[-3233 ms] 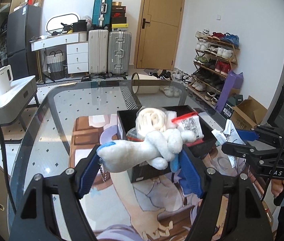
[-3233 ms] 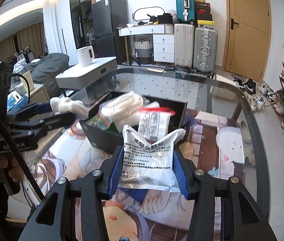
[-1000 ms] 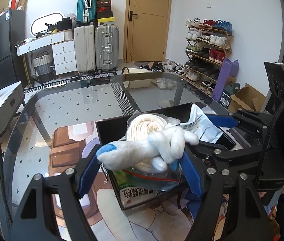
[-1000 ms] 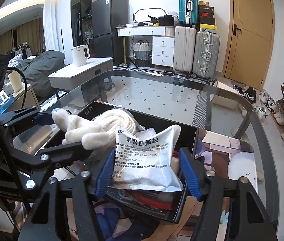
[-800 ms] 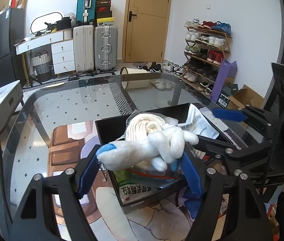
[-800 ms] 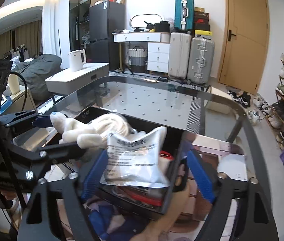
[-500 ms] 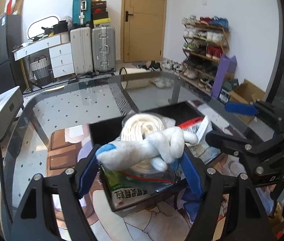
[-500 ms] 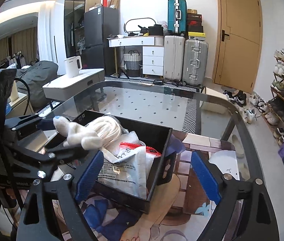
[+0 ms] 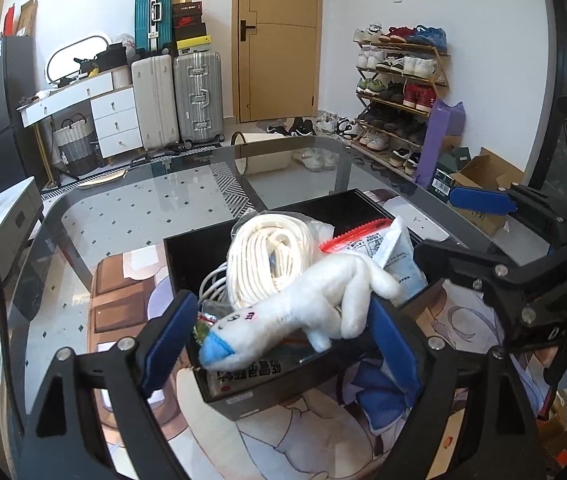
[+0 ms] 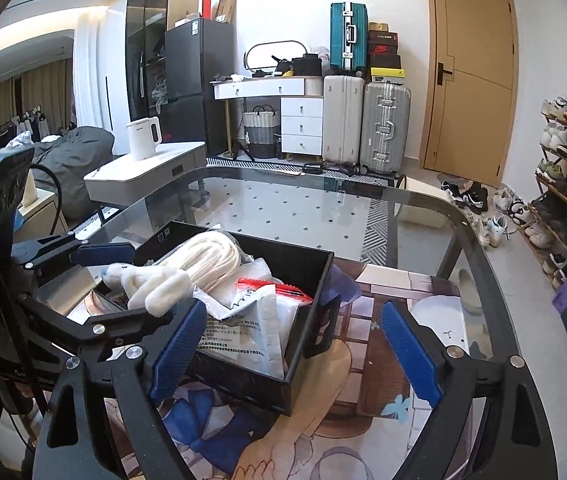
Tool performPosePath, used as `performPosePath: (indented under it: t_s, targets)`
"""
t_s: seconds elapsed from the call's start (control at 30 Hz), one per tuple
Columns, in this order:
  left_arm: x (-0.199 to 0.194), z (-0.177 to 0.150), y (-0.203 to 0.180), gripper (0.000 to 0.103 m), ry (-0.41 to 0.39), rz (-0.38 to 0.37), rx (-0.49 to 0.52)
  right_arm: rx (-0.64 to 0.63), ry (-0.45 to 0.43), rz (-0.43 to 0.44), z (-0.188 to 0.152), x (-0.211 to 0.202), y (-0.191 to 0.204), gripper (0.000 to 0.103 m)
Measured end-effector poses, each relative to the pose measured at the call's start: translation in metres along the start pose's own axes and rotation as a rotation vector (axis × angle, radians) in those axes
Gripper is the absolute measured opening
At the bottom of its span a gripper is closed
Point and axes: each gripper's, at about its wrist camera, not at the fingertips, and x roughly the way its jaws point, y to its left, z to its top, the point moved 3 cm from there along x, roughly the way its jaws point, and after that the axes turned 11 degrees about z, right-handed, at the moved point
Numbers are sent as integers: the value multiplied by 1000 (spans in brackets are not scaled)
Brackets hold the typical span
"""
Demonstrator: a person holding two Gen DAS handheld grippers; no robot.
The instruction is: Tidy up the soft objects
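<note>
Glass table (image 9: 131,216): plush toy (image 9: 295,312) between open left gripper (image 9: 283,340).

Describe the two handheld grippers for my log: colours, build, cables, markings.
Both are alike. The left gripper and the right gripper have black angular frames with silver screw heads and ribbed blue pads on the fingers. Each carries a black box behind; black cables run from the left one. Its white lettering is too blurred to read.

Black claw (image 9: 283,344) frames, blue ribbed pads (image 10: 411,354), silver screws, black cable.
</note>
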Motion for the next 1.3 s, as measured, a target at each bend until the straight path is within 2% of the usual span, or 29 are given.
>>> performPosePath:
  t_s: [0.13, 0.27, 0.4, 0.6, 0.67, 1.0, 1.3]
  targets:
    - [-3, 0, 3, 96, -6, 26, -5, -3, -9, -3, 1, -3, 3, 91]
    - [-10, 2, 10, 97, -18, 20, -35, -7, -18, -4, 1, -7, 7, 91]
    - [-18, 2, 17, 103, -39, 14, -62, 1, -24, -2, 2, -9, 8, 93]
    - [-23, -5, 30, 103, -41, 6, -119, 8, -24, 9, -5, -12, 11, 96]
    - [-26, -8, 33, 103, -48, 10, -132, 6, -32, 10, -7, -14, 14, 102]
    - [-43, -26, 44, 103, -88, 58, -161, -8, -71, 51, -18, -18, 27, 102]
    - [-42, -38, 46, 103, -109, 116, -169, -33, -88, 75, -26, -17, 33, 102]
